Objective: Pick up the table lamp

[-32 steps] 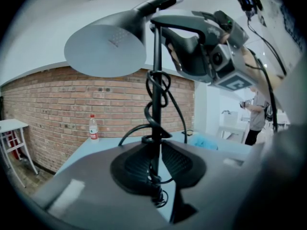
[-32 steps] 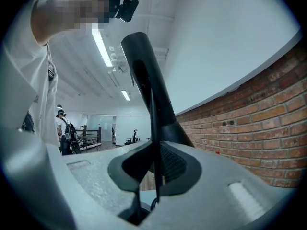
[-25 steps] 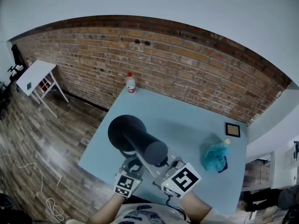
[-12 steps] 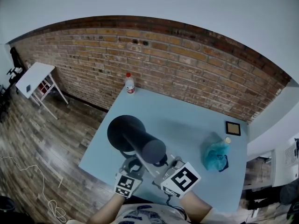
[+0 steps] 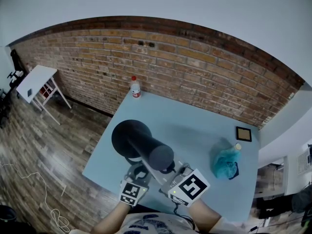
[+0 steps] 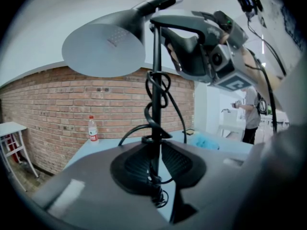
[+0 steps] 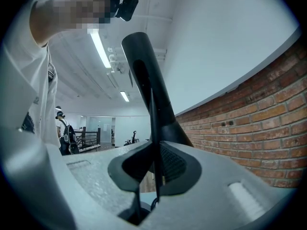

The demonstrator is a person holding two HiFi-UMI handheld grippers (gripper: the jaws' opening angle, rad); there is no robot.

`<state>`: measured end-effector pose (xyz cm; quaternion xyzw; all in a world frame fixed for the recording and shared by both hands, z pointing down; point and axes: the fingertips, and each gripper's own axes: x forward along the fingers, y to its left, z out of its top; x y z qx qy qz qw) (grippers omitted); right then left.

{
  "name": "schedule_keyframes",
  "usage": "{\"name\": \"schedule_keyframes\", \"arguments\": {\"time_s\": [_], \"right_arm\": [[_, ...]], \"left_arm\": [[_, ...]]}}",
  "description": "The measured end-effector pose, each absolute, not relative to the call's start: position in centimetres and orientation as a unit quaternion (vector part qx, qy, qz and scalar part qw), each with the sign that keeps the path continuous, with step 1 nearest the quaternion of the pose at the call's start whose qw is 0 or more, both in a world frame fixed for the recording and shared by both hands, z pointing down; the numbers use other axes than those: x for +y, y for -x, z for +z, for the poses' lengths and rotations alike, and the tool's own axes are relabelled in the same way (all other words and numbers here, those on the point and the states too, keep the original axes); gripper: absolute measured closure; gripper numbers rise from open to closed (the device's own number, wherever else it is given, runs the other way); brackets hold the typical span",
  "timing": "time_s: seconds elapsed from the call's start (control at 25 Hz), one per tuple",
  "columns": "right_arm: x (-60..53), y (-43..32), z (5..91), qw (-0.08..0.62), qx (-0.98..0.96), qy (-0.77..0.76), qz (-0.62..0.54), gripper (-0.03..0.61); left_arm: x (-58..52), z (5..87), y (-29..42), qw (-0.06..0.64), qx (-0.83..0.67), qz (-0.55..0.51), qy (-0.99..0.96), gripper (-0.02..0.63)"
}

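Over the table's (image 5: 195, 126) near edge, clamped on the table lamp's (image 5: 144, 147) thin stem (image 6: 156, 80) with left gripper (image 6: 156, 162) and right gripper (image 7: 154, 164). Likely light, stiff, top-heavy, slick: best gripped on stem, avoiding wound cord (image 6: 164, 87).

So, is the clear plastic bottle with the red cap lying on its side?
No, the bottle stands upright on the pale blue table.

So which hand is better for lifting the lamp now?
Probably the right gripper: it is shut on the lamp pole high up, just under the shade. The left gripper grips lower, among the coiled cord.
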<state>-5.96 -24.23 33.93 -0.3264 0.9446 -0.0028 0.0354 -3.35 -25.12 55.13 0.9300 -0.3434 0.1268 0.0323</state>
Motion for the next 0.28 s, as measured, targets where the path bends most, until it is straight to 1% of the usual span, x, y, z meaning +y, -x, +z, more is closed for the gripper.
{"name": "schedule_keyframes", "arguments": {"time_s": [0.28], "right_arm": [[-24.5,5.51,34.0,0.042,0.944,0.326,-0.01,0.541]], "left_arm": [[-25.18,55.31,3.15,0.037,-0.343,0.131,-0.929,0.554]]}}
